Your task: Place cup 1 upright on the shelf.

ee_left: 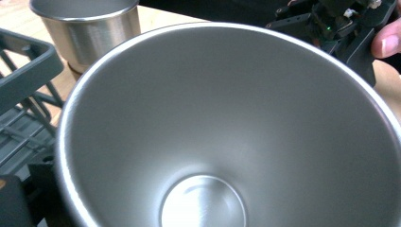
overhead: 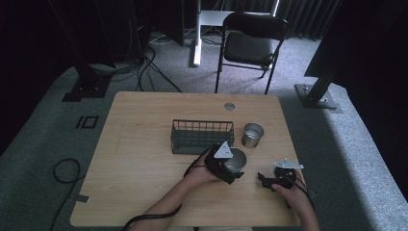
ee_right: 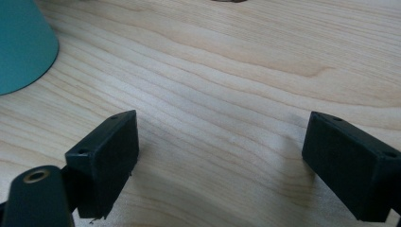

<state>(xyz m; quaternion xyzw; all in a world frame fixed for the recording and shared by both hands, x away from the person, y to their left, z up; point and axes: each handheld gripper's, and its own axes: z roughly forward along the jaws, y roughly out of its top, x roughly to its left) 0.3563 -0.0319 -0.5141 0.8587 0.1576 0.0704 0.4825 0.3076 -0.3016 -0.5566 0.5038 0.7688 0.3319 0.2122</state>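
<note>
A steel cup lies tipped near the table's front centre, and my left gripper is shut on its rim. In the left gripper view the cup's shiny inside faces the camera and hides the jaws. A second steel cup stands upright right of a dark wire basket. My right gripper hovers low over bare wood at the front right, open, with nothing between its fingers. It also appears in the left gripper view as the right gripper beyond the cup.
The wooden table has a round cable hole near its far edge. A teal shape sits at the upper left of the right gripper view; I cannot tell what it is. A black chair stands behind the table.
</note>
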